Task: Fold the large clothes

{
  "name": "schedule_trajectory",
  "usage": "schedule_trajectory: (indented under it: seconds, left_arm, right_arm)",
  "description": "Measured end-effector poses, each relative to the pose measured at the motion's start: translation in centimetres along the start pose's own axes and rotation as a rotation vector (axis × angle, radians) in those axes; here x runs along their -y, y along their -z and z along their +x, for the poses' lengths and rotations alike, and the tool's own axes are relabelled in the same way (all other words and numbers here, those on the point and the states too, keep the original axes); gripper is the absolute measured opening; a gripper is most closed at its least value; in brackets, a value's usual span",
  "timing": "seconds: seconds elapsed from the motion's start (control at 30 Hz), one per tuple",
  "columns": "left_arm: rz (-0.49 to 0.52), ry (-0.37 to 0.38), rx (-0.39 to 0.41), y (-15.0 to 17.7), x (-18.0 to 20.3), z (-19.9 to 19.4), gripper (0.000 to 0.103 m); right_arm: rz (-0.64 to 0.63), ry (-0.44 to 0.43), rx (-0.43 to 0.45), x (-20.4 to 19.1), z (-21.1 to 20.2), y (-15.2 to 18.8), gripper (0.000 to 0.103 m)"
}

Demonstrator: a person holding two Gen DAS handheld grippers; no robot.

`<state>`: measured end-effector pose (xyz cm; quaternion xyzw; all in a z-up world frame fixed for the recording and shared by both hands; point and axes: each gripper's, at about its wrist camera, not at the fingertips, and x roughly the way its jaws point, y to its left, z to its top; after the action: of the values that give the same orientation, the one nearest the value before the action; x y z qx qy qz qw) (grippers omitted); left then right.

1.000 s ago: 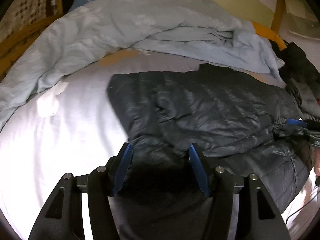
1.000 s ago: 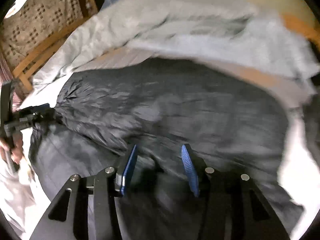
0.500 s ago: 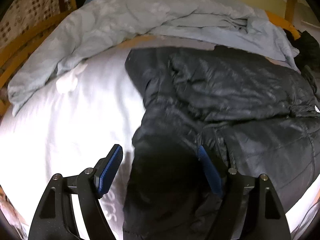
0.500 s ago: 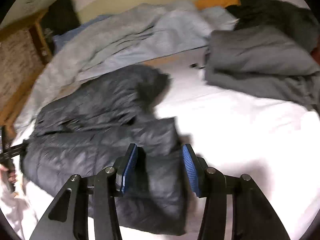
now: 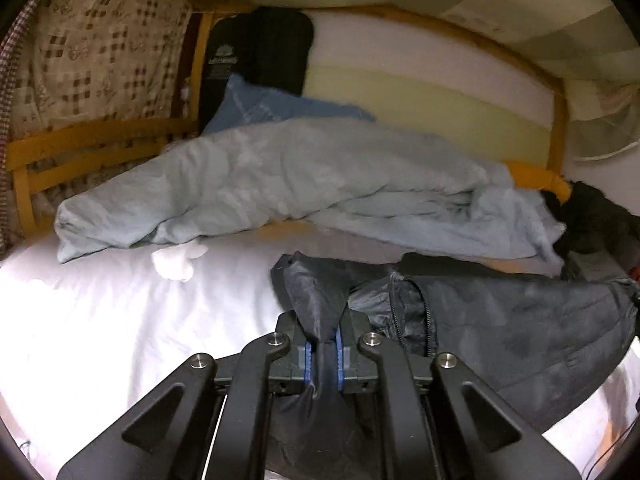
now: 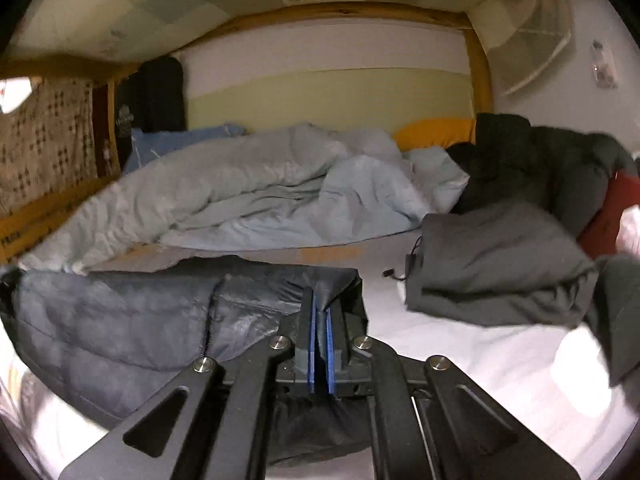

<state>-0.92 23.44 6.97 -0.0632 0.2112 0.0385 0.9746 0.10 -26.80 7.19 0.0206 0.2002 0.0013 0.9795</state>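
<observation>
Dark quilted jacket [image 5: 520, 344] lies on white bed sheet [image 5: 100, 320], one edge pinched in each hand-held gripper. Left hand-held gripper [image 5: 322, 346] closing — blue pads clamped on bunched fabric; jacket body spreads to its right. Right hand-held gripper [image 6: 320, 332] fully closed on jacket corner, body trailing to its left. Pale blue duvet [image 5: 280, 176] beyond both; folded grey garment [image 6: 492, 264] right of right gripper.
</observation>
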Motion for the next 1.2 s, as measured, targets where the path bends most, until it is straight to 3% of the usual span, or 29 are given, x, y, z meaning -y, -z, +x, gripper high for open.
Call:
schedule_trajectory:
  seconds: [0.17, 0.27, 0.37, 0.57, 0.67, 0.73, 0.77, 0.87, 0.93, 0.97, 1.0, 1.03, 1.17, 1.2]
  left_arm:
    - [0.001, -0.025, -0.148, 0.6, -0.6, 6.3, 0.008]
    - [0.057, -0.070, -0.257, 2.0, 0.1, 10.1, 0.009]
    - [0.080, -0.082, -0.318, 3.4, 0.7, 11.4, 0.013]
    - [0.093, -0.075, -0.296, 3.6, 0.8, 10.6, 0.023]
    - [0.070, -0.054, -0.206, 2.8, 1.1, 8.0, 0.042]
    - [0.074, -0.045, -0.130, 2.3, 1.5, 5.9, 0.064]
    - [0.079, -0.046, -0.097, 2.2, 1.8, 4.9, 0.067]
    - [0.082, -0.036, -0.057, 2.0, 2.5, 3.3, 0.068]
    - [0.090, -0.028, -0.036, 1.9, 3.2, 2.6, 0.068]
    - [0.096, -0.026, -0.024, 1.8, 3.5, 2.3, 0.068]
    - [0.099, -0.021, -0.016, 1.8, 3.9, 1.9, 0.071]
    - [0.097, -0.012, -0.011, 1.7, 4.2, 1.6, 0.076]
    - [0.076, 0.022, 0.020, 2.1, 5.1, 0.0, 0.080]
    - [0.078, 0.023, 0.029, 2.2, 5.2, -0.4, 0.083]
  right_arm:
    - [-0.016, 0.021, -0.130, 0.5, 4.8, -0.2, 0.004]
    - [-0.012, 0.063, -0.197, 0.7, 7.6, 2.1, 0.004]
    - [0.027, 0.059, -0.282, 1.1, 9.5, 4.8, 0.004]
    - [0.044, 0.049, -0.284, 2.2, 8.7, 6.2, 0.005]
    - [0.012, 0.060, -0.231, 2.2, 6.8, 5.7, 0.015]
    - [-0.015, 0.068, -0.189, 2.1, 5.3, 5.4, 0.020]
    - [-0.021, 0.065, -0.177, 1.9, 4.7, 5.3, 0.021]
    - [-0.022, 0.061, -0.162, 1.6, 3.1, 4.8, 0.024]
    - [-0.014, 0.039, -0.148, 1.1, 2.1, 4.4, 0.036]
    - [-0.017, 0.023, -0.134, 0.8, 1.7, 4.2, 0.051]
    - [-0.023, 0.008, -0.112, 0.5, 1.3, 4.0, 0.059]
    - [-0.039, 0.013, -0.079, 0.1, 0.5, 4.0, 0.059]
    - [-0.048, -0.002, -0.074, -0.8, -0.1, 3.6, 0.060]
    - [-0.045, -0.004, -0.072, -1.0, -0.3, 3.5, 0.065]
